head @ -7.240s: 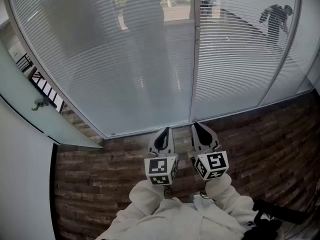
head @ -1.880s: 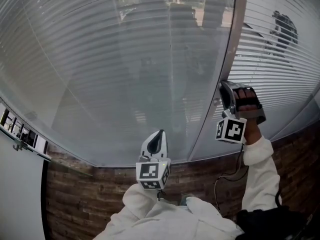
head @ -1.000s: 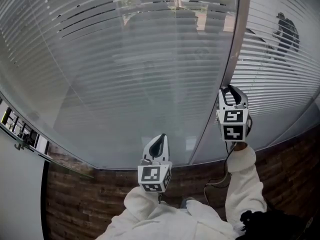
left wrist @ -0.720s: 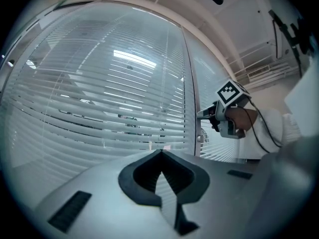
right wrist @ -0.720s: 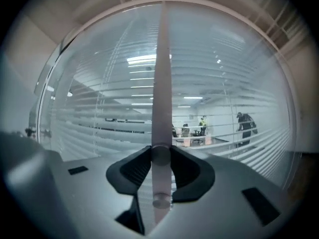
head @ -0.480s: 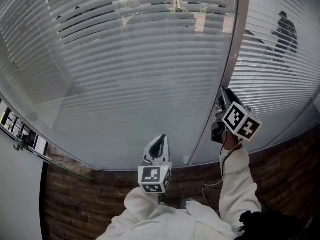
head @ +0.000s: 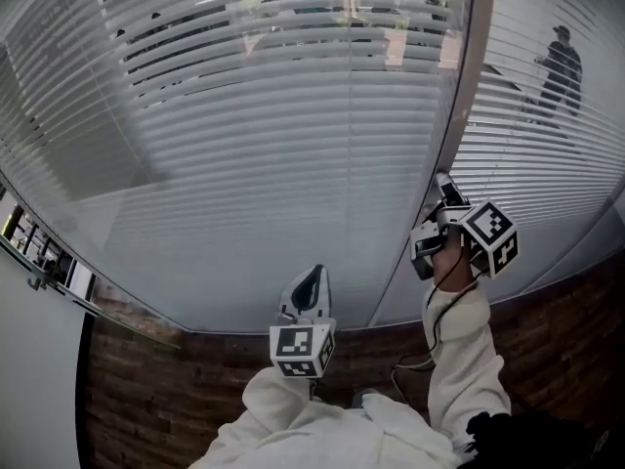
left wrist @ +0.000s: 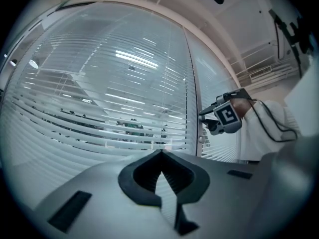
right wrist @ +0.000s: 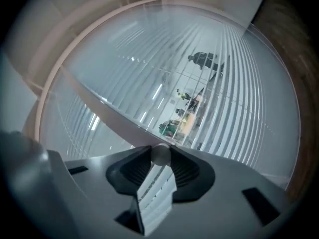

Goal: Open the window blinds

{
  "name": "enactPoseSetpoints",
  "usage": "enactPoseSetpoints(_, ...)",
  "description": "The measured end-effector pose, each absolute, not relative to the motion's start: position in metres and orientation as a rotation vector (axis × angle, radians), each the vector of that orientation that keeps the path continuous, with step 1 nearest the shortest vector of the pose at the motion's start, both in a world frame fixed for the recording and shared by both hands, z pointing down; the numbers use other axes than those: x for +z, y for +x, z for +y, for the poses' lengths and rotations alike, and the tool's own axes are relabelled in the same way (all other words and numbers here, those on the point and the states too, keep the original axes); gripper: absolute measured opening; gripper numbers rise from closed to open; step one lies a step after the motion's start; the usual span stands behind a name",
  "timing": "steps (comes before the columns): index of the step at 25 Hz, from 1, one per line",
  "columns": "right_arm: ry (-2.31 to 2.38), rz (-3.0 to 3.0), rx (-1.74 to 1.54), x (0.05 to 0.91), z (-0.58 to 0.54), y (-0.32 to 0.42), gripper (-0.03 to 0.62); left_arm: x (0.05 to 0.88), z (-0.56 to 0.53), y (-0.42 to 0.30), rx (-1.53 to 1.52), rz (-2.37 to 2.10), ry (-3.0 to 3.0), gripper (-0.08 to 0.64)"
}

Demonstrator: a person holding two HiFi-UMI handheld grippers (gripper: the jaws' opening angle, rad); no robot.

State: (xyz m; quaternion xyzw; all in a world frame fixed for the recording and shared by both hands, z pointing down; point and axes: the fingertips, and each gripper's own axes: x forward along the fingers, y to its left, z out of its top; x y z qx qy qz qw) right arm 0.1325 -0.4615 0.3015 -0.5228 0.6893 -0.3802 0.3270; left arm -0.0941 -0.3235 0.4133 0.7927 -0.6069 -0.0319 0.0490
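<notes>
From the head view I count two panels of window blinds, a wide left panel (head: 254, 115) and a narrower right panel (head: 532, 154), split by one frame post (head: 459, 96). I have two claws. My left claw (head: 312, 271) hangs low in front of the left panel, clear of it. My right claw (head: 441, 182) is up at the post.

In the left gripper view, my left claw (left wrist: 160, 153) is clenched tip to tip on nothing, with the slats beyond it. My right claw (left wrist: 203, 116) reaches in to the post.

In the right gripper view, my right claw (right wrist: 160, 159) stands partly open and grips one small round knob (right wrist: 160, 154) between its tips.

Against half a second ago, my right claw is rolled further over, its marker cube swung out to the right. The dark gaps between the upper slats of the left panel are wider. My left claw sits where it was.
</notes>
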Motion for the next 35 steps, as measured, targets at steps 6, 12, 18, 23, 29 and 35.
enactPoseSetpoints(6, -1.201, 1.575, -1.179, 0.308, -0.463, 0.136, 0.13, 0.414, -0.325, -0.098, -0.094, -1.866, 2.4, -0.003)
enactPoseSetpoints(12, -1.084, 1.427, -1.267, 0.316, -0.467, 0.141, 0.13, 0.416, -0.327, -0.1, -0.101, -1.872, 2.391, -0.003)
enactPoseSetpoints(18, -0.939, 1.27, -1.356, 0.321, -0.468, 0.14, 0.13, 0.416, -0.328, -0.1, -0.108, -1.874, 2.387, -0.002)
enactPoseSetpoints(23, -0.871, 1.203, -1.392, 0.321, -0.466, 0.139, 0.13, 0.417, -0.329, -0.099, -0.111, -1.877, 2.388, -0.003)
enactPoseSetpoints(29, -1.027, 1.423, -1.238, 0.316, -0.459, 0.141, 0.132, 0.417, -0.33, -0.106, -0.117, -1.897, 2.365, -0.002)
enactPoseSetpoints(35, -1.435, 2.203, -0.547, 0.316, -0.398, 0.074, 0.13, 0.404, -0.331, -0.116, -0.146, -1.935, 2.353, -0.002)
